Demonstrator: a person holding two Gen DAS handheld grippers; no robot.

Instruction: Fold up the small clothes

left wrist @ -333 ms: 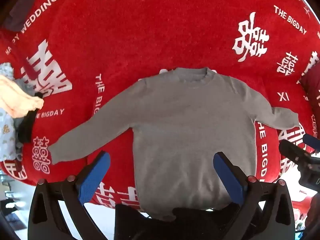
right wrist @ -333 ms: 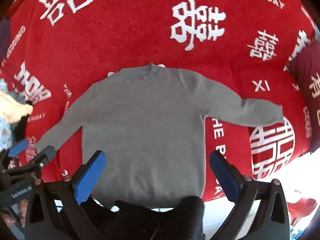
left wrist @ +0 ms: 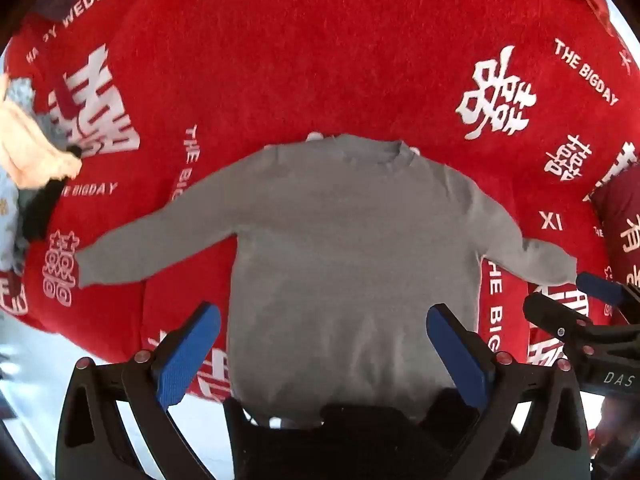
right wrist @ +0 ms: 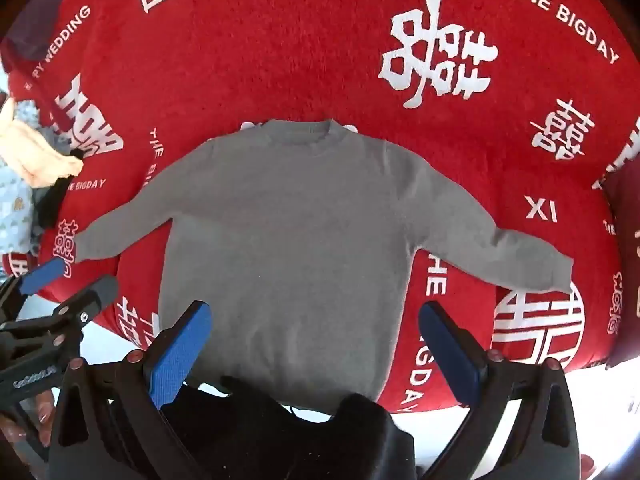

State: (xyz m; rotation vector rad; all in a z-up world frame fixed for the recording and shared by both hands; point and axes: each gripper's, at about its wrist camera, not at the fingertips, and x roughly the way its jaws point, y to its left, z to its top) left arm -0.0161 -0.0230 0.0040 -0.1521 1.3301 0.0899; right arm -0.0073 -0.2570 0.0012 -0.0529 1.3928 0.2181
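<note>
A small grey long-sleeved sweater (left wrist: 352, 248) lies flat, face up, on a red blanket (left wrist: 320, 72), collar away from me, both sleeves spread out; it also shows in the right wrist view (right wrist: 288, 240). My left gripper (left wrist: 324, 348) is open and empty, hovering over the sweater's hem. My right gripper (right wrist: 316, 344) is open and empty over the hem too. Each gripper shows at the edge of the other's view, the right gripper (left wrist: 576, 304) near the right cuff, the left gripper (right wrist: 68, 284) near the left cuff.
A pile of other clothes (left wrist: 24, 168), cream, black and patterned, lies at the blanket's left edge, also in the right wrist view (right wrist: 36, 160). A dark red cushion (right wrist: 624, 240) sits at the right. The blanket's near edge (left wrist: 120, 352) drops to a pale floor.
Both grippers have moved slightly nearer to the sweater, which looks a little larger and more centred. Nothing on the blanket has moved.
</note>
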